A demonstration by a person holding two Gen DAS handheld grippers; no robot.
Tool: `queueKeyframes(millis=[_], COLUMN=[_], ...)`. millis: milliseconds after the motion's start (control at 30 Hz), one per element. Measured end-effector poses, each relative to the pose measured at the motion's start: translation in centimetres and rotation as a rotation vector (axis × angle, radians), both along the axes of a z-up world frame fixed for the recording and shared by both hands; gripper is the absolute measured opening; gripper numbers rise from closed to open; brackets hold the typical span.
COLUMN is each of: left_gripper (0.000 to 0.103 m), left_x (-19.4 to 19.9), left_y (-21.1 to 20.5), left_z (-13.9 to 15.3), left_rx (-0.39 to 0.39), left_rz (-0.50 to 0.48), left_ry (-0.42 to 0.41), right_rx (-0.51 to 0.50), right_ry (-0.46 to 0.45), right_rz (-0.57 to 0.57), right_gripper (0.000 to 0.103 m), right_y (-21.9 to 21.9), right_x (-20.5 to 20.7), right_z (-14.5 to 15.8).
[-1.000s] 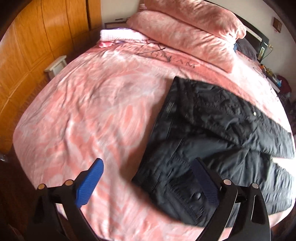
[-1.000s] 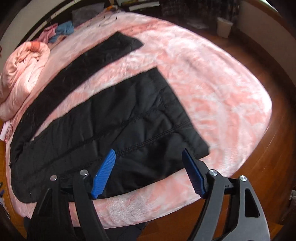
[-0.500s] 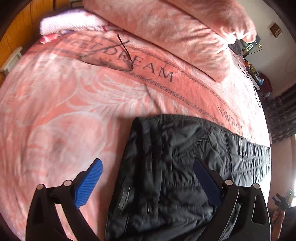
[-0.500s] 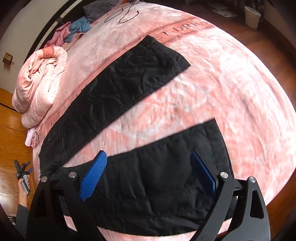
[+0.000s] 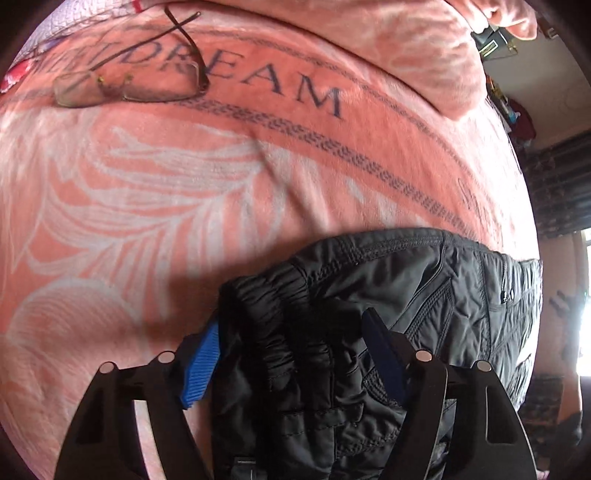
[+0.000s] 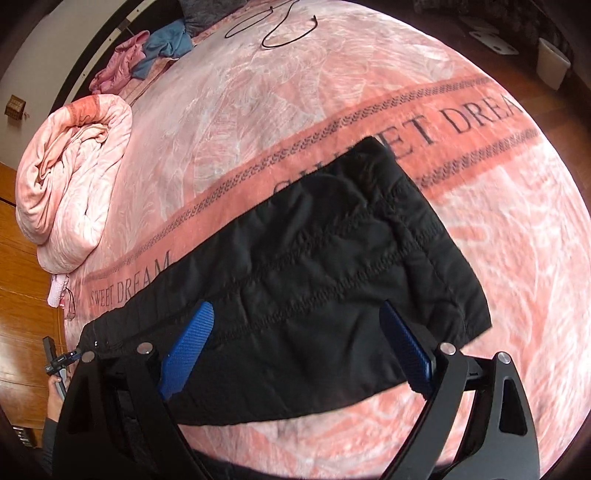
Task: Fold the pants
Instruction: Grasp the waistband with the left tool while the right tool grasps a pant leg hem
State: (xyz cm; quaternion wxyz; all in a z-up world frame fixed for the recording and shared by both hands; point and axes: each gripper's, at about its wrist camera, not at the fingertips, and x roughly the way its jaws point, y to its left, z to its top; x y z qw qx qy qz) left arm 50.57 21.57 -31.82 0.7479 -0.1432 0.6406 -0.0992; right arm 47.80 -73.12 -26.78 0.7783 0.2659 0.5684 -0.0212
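Observation:
Black quilted pants (image 5: 424, 295) lie on a pink "SWEET DREAM" blanket (image 5: 184, 192). In the left wrist view my left gripper (image 5: 291, 354) has its blue pads astride the bunched elastic waistband (image 5: 273, 317), jaws partly closed with fabric between them. In the right wrist view one pant leg (image 6: 332, 266) lies flat, its hem at the right. My right gripper (image 6: 295, 350) hovers open just above the leg's lower part, pads apart and holding nothing.
Eyeglasses (image 5: 125, 85) lie on the blanket beyond the waistband. A rolled pink duvet (image 6: 70, 184), loose clothes (image 6: 147, 51) and a black cable (image 6: 273, 26) are farther up the bed. Wooden floor (image 6: 22, 295) borders the bed.
Both grippers have moved forward and down onto the pants. The left one has narrowed around the waistband. The far leg has passed out of the right wrist view.

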Motion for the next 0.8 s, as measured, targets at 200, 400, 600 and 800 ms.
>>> queueKeyframes(millis=[200, 400, 600, 800], left_gripper=[0.064, 0.037, 0.028, 0.020], left_x=[-0.1, 0.1, 0.0, 0.0], left_y=[-0.2, 0.8, 0.5, -0.3], left_z=[-0.3, -0.3, -0.4, 0.3], left_rx=[0.019, -0.004, -0.004, 0.045], left_rz=[0.035, 0.085, 0.116, 0.117], left_ry=[-0.006, -0.008, -0.026, -0.042], right_rx=[-0.039, -0.084, 0.000, -0.026], right_ry=[0.019, 0.052, 0.042, 0.053], right_rz=[-0.005, -0.011, 0.054, 0.044], right_gripper=[0.091, 0.092, 0.093, 0.029], right_y=[-3.2, -6.2, -6.4, -7.2], right_x=[5.1, 8.6, 10.5, 9.5], right_z=[-1.9, -5.1, -7.5, -7.1])
